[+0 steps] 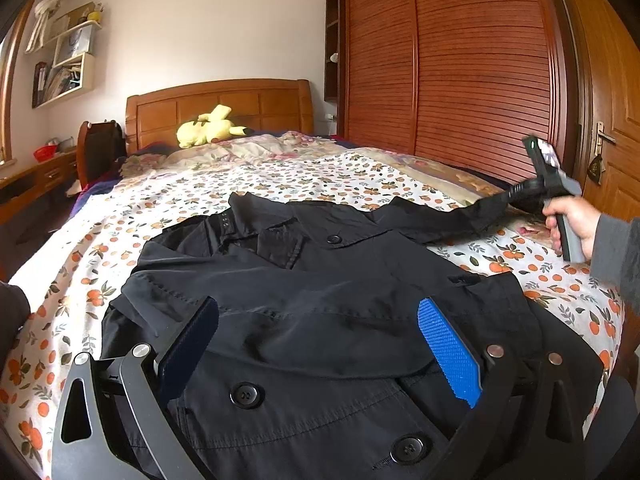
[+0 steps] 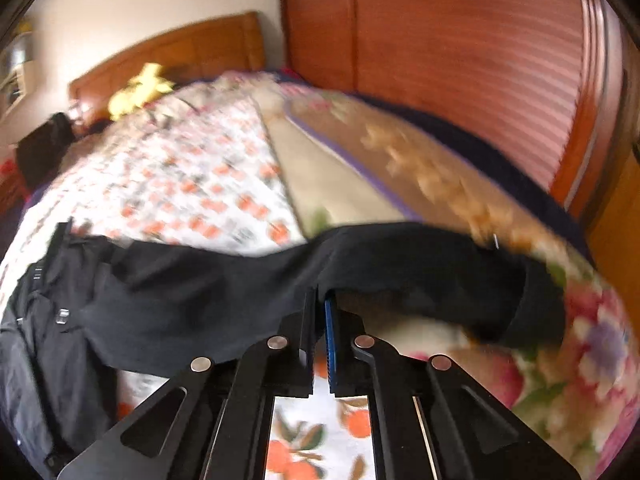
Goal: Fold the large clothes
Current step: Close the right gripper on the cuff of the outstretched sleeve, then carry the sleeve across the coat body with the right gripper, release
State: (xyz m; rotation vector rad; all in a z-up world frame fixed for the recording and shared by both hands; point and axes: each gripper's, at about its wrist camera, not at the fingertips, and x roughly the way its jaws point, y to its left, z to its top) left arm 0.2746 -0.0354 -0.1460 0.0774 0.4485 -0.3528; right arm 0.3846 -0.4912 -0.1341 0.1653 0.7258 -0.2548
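Note:
A large black button-front jacket (image 1: 320, 280) lies spread on the bed. My left gripper (image 1: 316, 344) is open and empty, hovering just above the jacket's lower front, blue pads apart. My right gripper (image 2: 320, 308) is shut on the jacket's right sleeve (image 2: 380, 264) and holds it lifted off the bed; in the left wrist view it (image 1: 508, 196) is at the far right, with the sleeve (image 1: 440, 212) stretched out from the jacket's shoulder. The right wrist view is blurred by motion.
The bed has an orange-print sheet (image 1: 280, 176) and a floral quilt (image 2: 440, 184) on the right side. A yellow plush toy (image 1: 208, 126) lies by the wooden headboard (image 1: 220, 104). A wooden wardrobe (image 1: 460, 60) stands close to the bed's right side. A desk (image 1: 36, 176) is at left.

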